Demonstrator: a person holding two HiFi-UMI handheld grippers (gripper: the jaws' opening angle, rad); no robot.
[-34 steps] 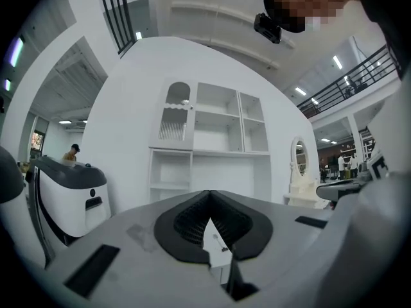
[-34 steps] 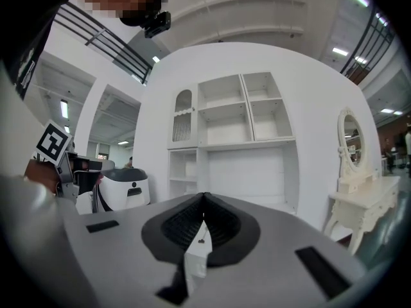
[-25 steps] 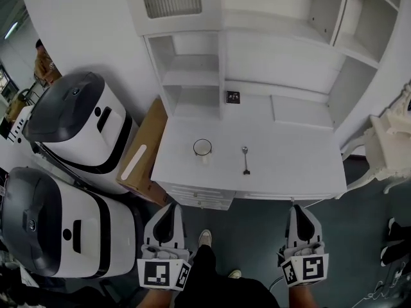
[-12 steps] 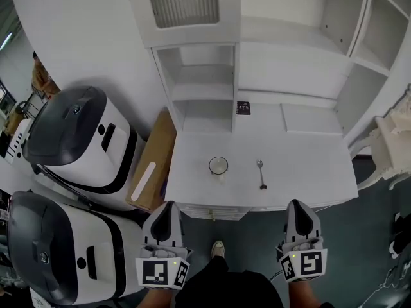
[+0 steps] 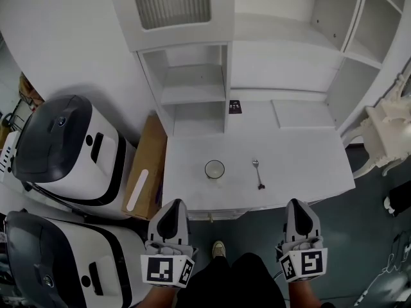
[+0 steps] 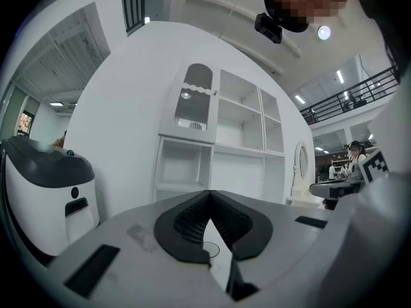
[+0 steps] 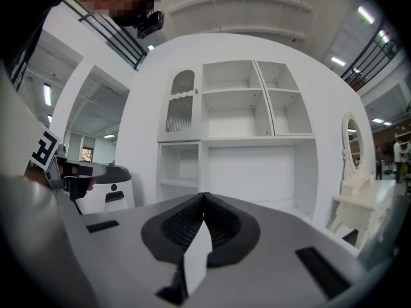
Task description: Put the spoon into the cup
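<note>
1. Right gripper (image 5: 299, 204) has its jaws together on nothing and sits short of the desk's (image 5: 302, 165) front edge; open it before reaching.
2. Spoon (image 5: 257, 173) lies flat near the front edge, bowl away and handle toward the person; pinch the handle across its width.
3. Cup (image 5: 214, 169) stands upright near the spoon's left, apart from it; lift the spoon, tip it bowl-down and lower it inside the rim.
4. Left gripper (image 5: 173, 204), likewise closed and empty, could steady the cup.
</note>
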